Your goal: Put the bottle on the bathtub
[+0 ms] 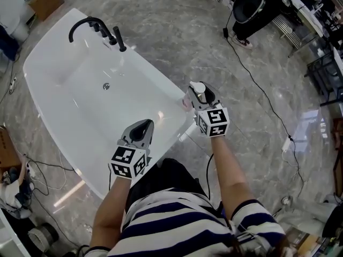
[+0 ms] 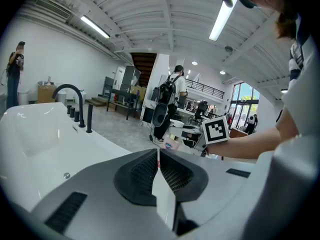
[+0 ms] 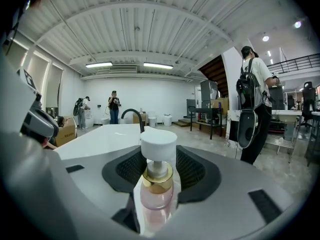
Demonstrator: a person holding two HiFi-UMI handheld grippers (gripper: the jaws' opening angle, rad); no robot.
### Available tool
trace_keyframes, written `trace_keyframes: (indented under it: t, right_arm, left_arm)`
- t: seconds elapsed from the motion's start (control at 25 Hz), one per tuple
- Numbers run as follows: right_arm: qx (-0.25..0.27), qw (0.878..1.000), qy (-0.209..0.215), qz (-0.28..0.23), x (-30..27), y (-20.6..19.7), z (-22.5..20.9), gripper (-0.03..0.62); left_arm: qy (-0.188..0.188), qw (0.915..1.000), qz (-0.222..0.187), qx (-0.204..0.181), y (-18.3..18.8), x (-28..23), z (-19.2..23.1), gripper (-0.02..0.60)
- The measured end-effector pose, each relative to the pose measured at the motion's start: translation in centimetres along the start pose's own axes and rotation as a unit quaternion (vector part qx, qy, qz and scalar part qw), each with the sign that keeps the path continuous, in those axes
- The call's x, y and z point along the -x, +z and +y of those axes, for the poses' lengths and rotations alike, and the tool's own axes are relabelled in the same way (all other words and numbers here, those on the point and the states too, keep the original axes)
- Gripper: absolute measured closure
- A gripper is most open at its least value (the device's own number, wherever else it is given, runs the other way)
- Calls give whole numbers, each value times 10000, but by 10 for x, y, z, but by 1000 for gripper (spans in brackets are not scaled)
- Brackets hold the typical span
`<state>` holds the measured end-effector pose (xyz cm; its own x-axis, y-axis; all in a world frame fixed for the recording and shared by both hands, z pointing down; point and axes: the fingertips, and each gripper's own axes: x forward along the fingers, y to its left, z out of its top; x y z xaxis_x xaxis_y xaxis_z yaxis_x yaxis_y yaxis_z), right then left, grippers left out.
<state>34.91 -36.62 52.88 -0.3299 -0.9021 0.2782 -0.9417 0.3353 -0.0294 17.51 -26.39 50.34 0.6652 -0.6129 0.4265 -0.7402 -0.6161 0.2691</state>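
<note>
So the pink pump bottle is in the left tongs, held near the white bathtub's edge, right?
Not quite. The bottle is in the right tongs, not the left; the right gripper view shows it clamped between them. The left tongs are shut on nothing. It is indeed held near the edge of the white bathtub.

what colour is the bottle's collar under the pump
Gold collar on the pink bottle; clearest in the right gripper view.
</note>
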Motion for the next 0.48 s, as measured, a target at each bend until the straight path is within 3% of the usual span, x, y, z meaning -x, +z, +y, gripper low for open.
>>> trace_keyframes:
  t: [0.32, 0.48]
  right_arm:
    - [675, 9976, -6, 157, -2, 2, 3, 398]
    - [-76, 9998, 34, 200, -2, -1, -1, 399]
  left_arm:
    - [12, 10000, -14, -14, -1, 3, 1, 555]
    - [8, 10000, -8, -13, -1, 4, 2, 555]
